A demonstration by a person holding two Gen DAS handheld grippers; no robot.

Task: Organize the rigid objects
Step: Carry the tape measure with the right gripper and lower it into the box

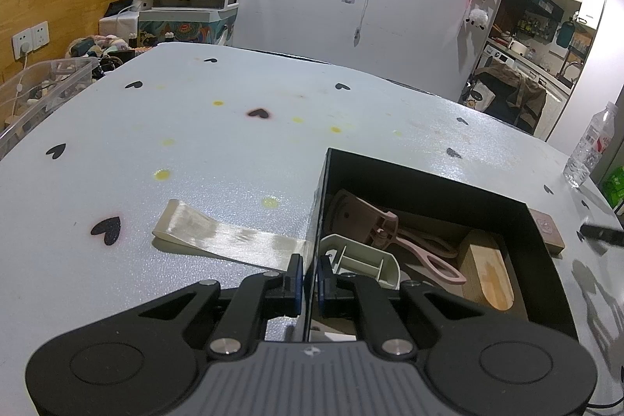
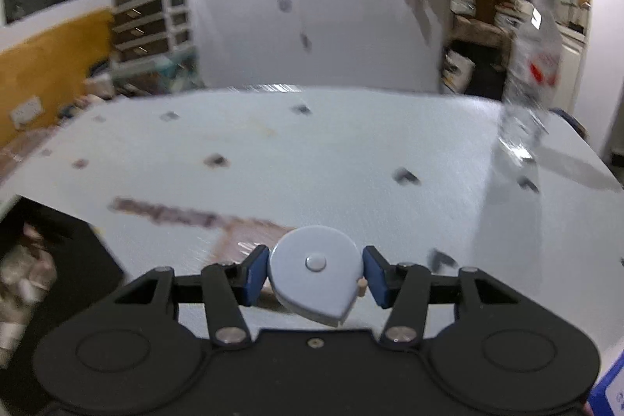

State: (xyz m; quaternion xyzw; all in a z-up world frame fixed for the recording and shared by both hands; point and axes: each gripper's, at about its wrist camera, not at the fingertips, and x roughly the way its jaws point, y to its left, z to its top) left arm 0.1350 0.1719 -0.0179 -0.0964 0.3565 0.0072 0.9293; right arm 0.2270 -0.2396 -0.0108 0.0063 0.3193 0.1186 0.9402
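My left gripper point(image 1: 310, 279) is shut on the left wall of a black box point(image 1: 440, 178), its blue pads on either side of the thin wall. Inside the box lie a pink hinged tool point(image 1: 374, 221), a white plastic holder point(image 1: 362, 258) and a wooden block point(image 1: 492, 273). A beige flat strip point(image 1: 222, 232) lies on the table left of the box. My right gripper point(image 2: 316, 277) is shut on a light-blue teardrop-shaped tape measure point(image 2: 314, 269) and holds it above the table. The black box point(image 2: 58, 260) shows blurred at the left of the right wrist view.
The white table point(image 1: 195, 127) has black heart marks and yellow spots. A clear water bottle point(image 1: 591, 147) stands at the far right edge; it also shows in the right wrist view point(image 2: 526, 96). A brown flat block point(image 1: 548, 227) lies right of the box. A clear bin point(image 1: 43, 88) sits off the left.
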